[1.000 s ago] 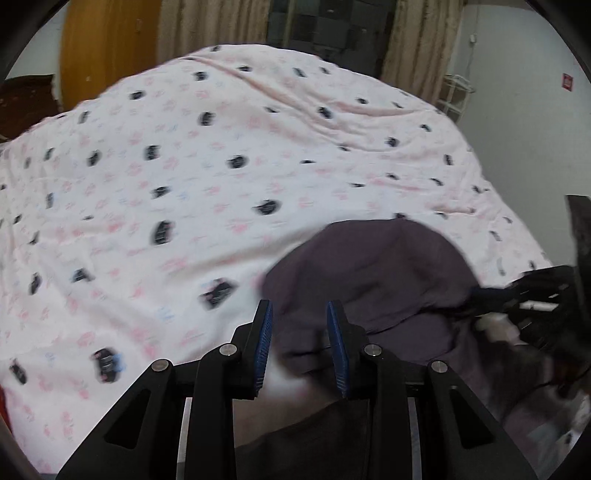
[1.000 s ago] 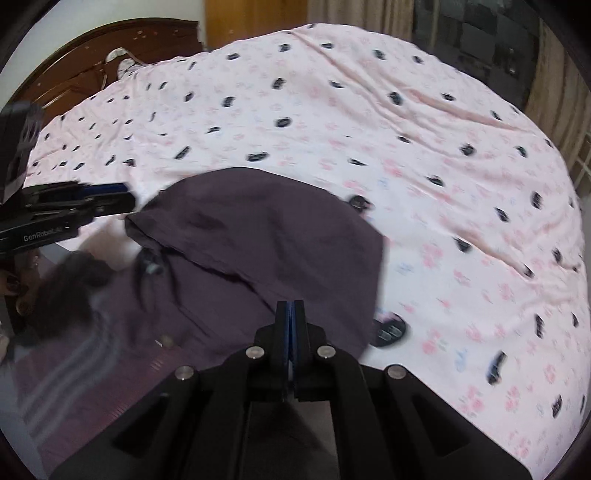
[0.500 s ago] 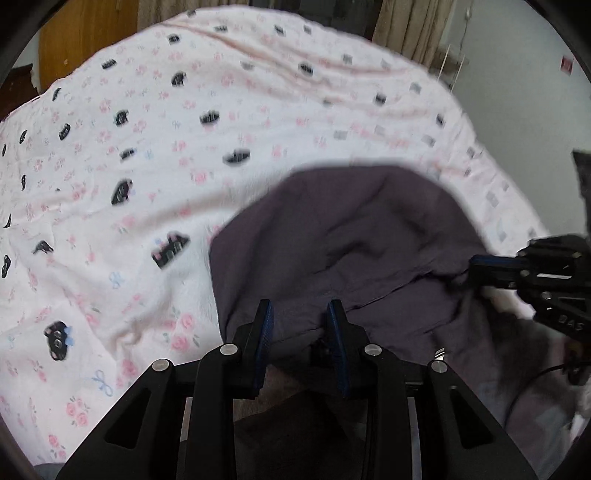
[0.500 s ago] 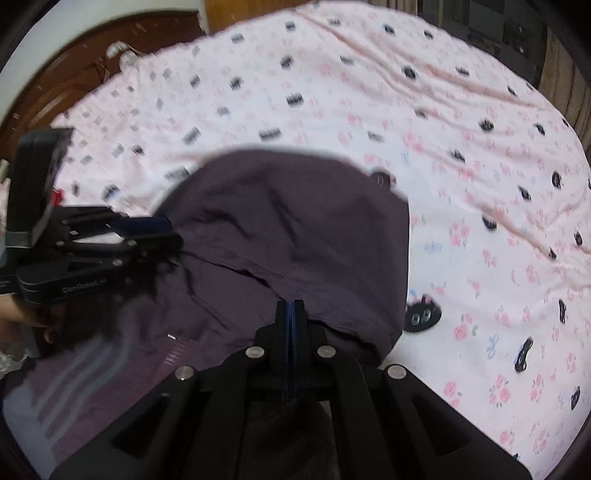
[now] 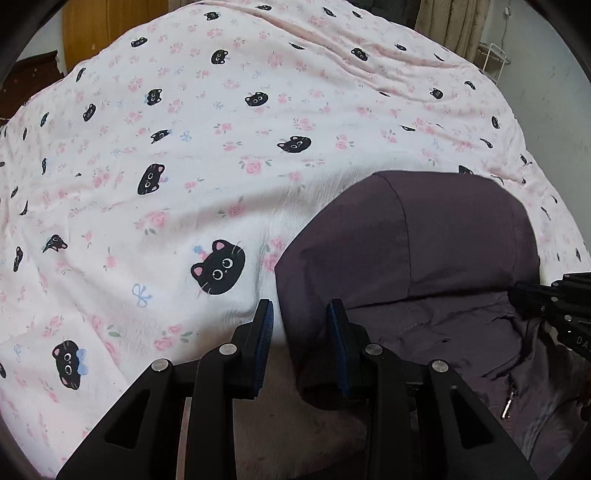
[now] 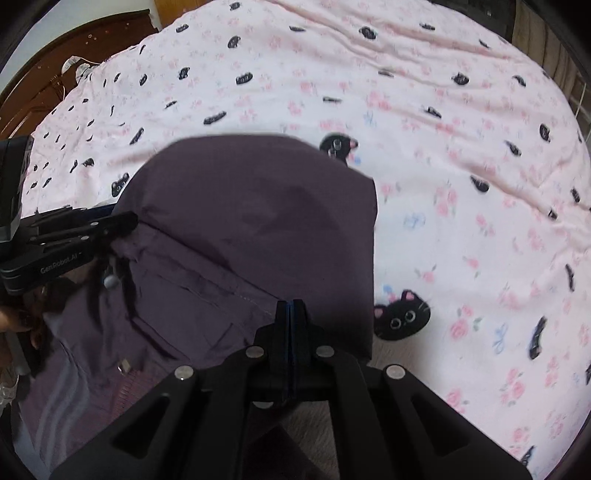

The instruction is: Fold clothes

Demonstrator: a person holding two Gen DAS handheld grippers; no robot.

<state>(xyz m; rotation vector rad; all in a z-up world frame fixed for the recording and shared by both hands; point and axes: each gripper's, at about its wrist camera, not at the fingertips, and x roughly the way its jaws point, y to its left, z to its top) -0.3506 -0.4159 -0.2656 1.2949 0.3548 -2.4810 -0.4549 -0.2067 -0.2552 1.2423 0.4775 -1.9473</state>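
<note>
A dark purple hooded jacket (image 5: pixel 424 258) lies on the bed, hood toward the far side, zipper part near me. It also shows in the right wrist view (image 6: pixel 251 221). My left gripper (image 5: pixel 301 321) is open, its jaws on either side of the hood's left edge, with fabric between them. My right gripper (image 6: pixel 290 314) is shut on the jacket's fabric at the base of the hood, on its right side. The left gripper shows at the left edge of the right wrist view (image 6: pixel 74 236).
A pink bedsheet (image 5: pixel 207 155) with black cat faces and roses covers the bed. A dark wooden headboard (image 6: pixel 66 74) stands at the far left. Curtains (image 5: pixel 450 22) and a white wire rack (image 5: pixel 493 59) stand beyond the bed.
Both grippers moved forward and down with the jacket; the hood now lies flatter on the sheet. The left jaws stayed open, the right stayed shut.
</note>
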